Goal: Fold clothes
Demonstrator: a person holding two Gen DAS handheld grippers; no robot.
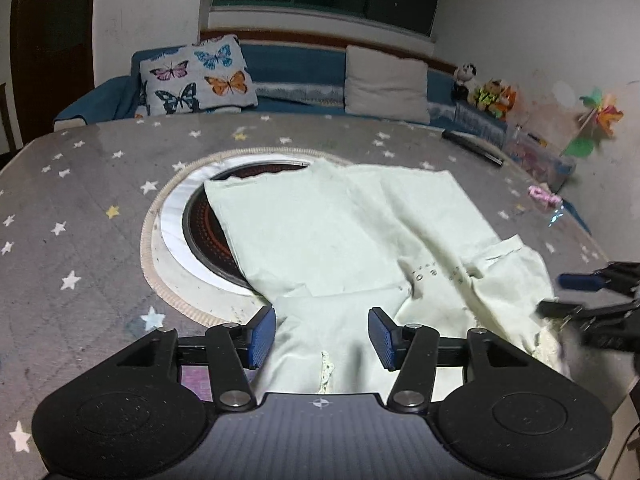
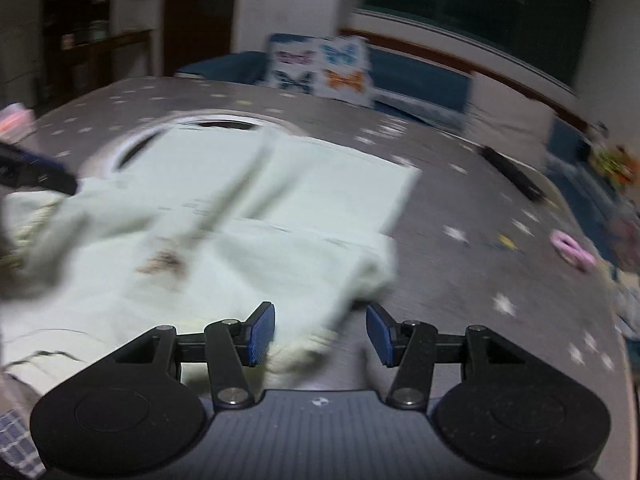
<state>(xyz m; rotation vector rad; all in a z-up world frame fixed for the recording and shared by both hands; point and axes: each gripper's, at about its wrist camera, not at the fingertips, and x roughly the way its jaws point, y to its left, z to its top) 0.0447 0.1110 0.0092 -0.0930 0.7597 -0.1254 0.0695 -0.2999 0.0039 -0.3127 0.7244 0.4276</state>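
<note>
Currently, garment: pale green top (image 1: 320, 232) partly folded on tabletop (image 1: 100, 184), near edge rumpled.
Tongs: left tongs (image 1: 322, 336) and right tongs (image 2: 320, 334) both wide, holding nothing.
Left: flatten, finish folds.

Right gripper (image 2: 321, 334) gapes wide over pale green garment (image 2: 240, 216) edge.

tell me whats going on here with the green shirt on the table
A person is working two handheld claws over a pale green garment spread on a star-patterned table. Part of the cloth covers a round inset in the tabletop. The left claw is open with the near edge of the cloth between its fingers. The right claw is also open, at the garment's other near corner; that view is blurred. Neither has closed on the cloth, and the garment lies partly folded and rumpled.
</note>
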